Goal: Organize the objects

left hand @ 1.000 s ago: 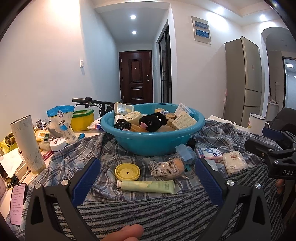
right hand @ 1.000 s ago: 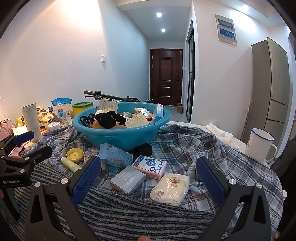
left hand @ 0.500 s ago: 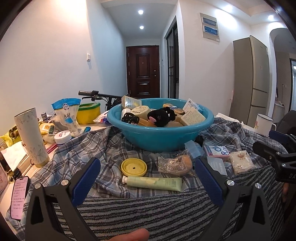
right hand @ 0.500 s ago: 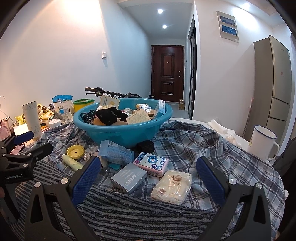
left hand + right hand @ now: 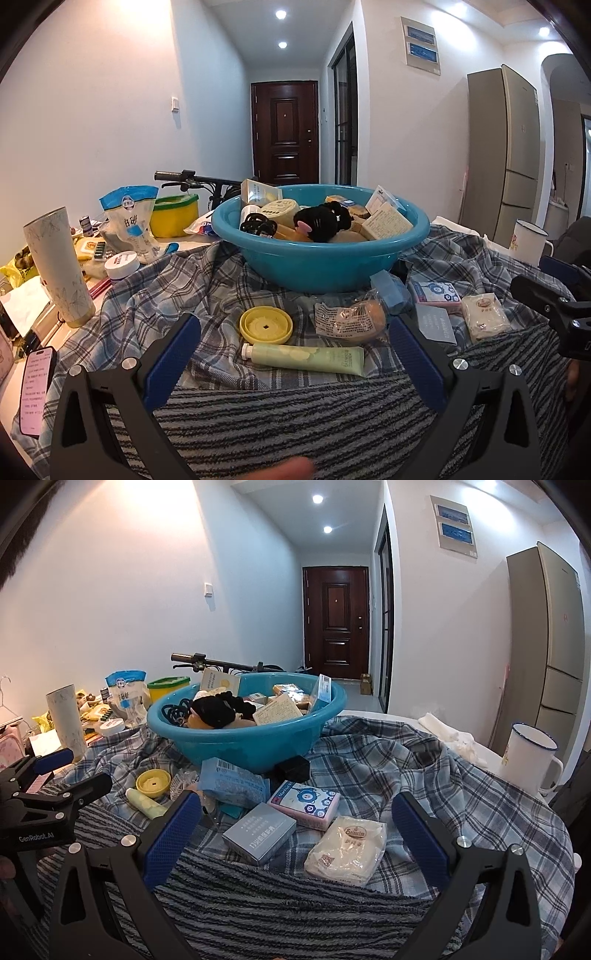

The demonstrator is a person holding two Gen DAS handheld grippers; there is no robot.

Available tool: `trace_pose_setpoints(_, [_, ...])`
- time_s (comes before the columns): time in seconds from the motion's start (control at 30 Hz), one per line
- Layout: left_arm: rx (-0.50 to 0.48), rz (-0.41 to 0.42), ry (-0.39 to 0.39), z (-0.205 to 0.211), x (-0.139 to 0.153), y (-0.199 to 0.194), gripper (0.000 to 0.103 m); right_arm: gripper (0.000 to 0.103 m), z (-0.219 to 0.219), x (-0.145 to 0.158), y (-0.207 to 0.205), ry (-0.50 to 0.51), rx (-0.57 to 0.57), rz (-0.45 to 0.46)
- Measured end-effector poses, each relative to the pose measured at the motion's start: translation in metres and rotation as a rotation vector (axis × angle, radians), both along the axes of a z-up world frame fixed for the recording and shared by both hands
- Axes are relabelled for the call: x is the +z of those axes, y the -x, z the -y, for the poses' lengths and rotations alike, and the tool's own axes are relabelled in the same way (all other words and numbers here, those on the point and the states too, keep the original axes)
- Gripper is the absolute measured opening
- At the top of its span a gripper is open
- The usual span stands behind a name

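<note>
A blue basin (image 5: 317, 266) (image 5: 236, 744) full of small items stands on a plaid cloth. In front of it lie a yellow lid (image 5: 266, 325), a green tube (image 5: 303, 359) and a wrapped snack (image 5: 349, 320). My left gripper (image 5: 293, 360) is open, its fingers straddling the tube and lid from above. In the right wrist view a grey box (image 5: 258, 832), a pink patterned box (image 5: 304, 803), a pale packet (image 5: 347, 849) and a blue pack (image 5: 232, 784) lie between the fingers of my open right gripper (image 5: 295, 834). Neither gripper holds anything.
A tall tumbler (image 5: 59, 266), a phone (image 5: 37, 395), a white bag (image 5: 133, 225), a yellow tub (image 5: 175, 219) and a small jar (image 5: 122, 264) crowd the left side. A white mug (image 5: 530, 762) stands at the right edge. A striped towel (image 5: 295, 904) covers the near table.
Both grippers have risen and tilted slightly, so the table items sit a little farther right and higher in the left view. Both stay open and nothing was picked up.
</note>
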State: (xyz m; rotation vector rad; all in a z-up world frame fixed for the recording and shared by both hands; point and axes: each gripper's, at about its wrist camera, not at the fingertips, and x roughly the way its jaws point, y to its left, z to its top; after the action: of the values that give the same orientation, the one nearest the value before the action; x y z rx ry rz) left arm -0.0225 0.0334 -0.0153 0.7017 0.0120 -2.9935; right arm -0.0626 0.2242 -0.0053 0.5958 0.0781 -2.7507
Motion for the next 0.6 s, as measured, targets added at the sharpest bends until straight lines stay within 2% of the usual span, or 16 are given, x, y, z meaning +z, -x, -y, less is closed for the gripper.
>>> trace_pose_setpoints(0.17, [0.007, -0.035, 0.005, -0.001, 0.0028, -0.0056, 0.103, 0.103, -0.0002, 0.0, -0.0005, 0.009, 0.014, -0.003])
trace_pose_setpoints(0.6, [0.003, -0.047, 0.025, -0.0055, 0.0038, -0.008, 0.103, 0.103, -0.0036, 0.0007, -0.0004, 0.024, 0.013, -0.002])
